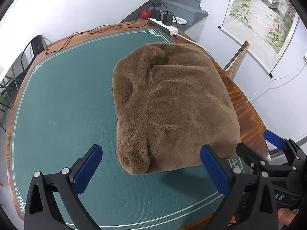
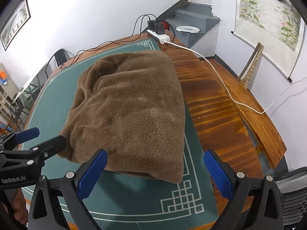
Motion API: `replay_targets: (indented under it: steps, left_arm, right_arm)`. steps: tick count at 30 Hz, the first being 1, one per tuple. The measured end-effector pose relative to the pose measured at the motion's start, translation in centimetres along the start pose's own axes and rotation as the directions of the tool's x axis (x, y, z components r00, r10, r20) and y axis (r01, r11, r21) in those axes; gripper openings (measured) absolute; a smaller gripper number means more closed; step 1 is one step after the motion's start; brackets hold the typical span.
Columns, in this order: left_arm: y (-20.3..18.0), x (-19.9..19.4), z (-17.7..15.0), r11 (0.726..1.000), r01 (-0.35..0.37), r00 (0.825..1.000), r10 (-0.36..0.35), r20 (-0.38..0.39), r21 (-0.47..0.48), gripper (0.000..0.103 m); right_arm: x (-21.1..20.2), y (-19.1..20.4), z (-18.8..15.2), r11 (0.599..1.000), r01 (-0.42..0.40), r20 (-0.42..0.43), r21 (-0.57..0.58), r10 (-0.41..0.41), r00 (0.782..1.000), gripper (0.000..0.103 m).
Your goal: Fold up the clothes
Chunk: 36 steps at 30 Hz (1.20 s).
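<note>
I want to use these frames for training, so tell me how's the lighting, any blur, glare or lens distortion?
Left wrist view: even indoor light, brown fleece garment sharp, soft shadow under its near edge; strong fisheye bends the green mat border, dark corners. Right wrist view: also sharp, mild glare on the wooden table, walls curve; both open tongs in focus.

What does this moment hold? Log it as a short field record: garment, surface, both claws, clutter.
garment: brown fleece garment, folded into a thick bundle, lying flat
surface: green mat on a wooden table
garment position: toward the mat's right side, near edge by the corner pattern
left claw: open, empty, at the bundle's near edge
right claw: open, empty, near the bundle's near right corner
clutter: white power strip with black plugs at the far table edge; white cable trailing across the wood
</note>
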<state>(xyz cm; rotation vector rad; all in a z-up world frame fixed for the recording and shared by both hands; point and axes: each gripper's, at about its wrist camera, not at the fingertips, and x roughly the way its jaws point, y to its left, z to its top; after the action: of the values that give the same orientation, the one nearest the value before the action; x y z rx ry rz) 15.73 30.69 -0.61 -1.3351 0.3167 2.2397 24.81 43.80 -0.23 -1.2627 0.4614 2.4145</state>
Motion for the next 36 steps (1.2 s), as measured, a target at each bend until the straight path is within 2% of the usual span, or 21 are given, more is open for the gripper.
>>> replay_targets:
  steps: [4,10,15,20,23,26,32,36]
  left_arm:
    - [0.7,0.2,0.1,1.000,0.007,1.000,-0.007,-0.013,-0.007,0.102]
    - [4.8,0.3,0.1,0.992,-0.045,0.999,0.043,-0.022,-0.121,0.102]
    - [8.1,0.7,-1.0,0.974,-0.086,0.995,0.075,-0.058,-0.211,0.102]
    - [9.7,1.4,-2.2,0.960,-0.110,0.991,0.088,-0.096,-0.256,0.102]
    - [9.7,1.5,-2.7,0.962,-0.109,0.991,0.085,-0.106,-0.249,0.102]
    - [9.4,1.6,-3.0,0.968,-0.101,0.991,0.077,-0.111,-0.231,0.102]
    - [7.1,1.9,-3.2,0.986,-0.060,0.992,0.042,-0.117,-0.156,0.102]
    - [5.7,2.1,-2.7,0.991,-0.018,0.992,0.001,-0.123,-0.135,0.102]
  right_arm:
    - [0.4,0.1,0.0,1.000,-0.004,-0.011,-0.001,0.004,1.000,0.102]
    - [0.9,1.0,-0.3,0.999,-0.052,-0.027,-0.011,0.052,0.998,0.102]
    - [1.2,3.2,-1.2,0.987,-0.115,-0.029,-0.111,0.113,0.993,0.102]
    - [1.7,6.5,-2.1,0.957,-0.169,-0.039,-0.234,0.165,0.986,0.102]
    - [2.2,8.2,-2.5,0.937,-0.204,-0.060,-0.284,0.195,0.979,0.102]
    - [2.6,8.7,-2.9,0.932,-0.200,-0.085,-0.301,0.182,0.980,0.102]
    - [3.8,6.8,-3.1,0.964,-0.151,-0.136,-0.221,0.123,0.983,0.102]
    - [3.2,5.5,-3.4,0.973,-0.101,-0.118,-0.207,0.077,0.990,0.102]
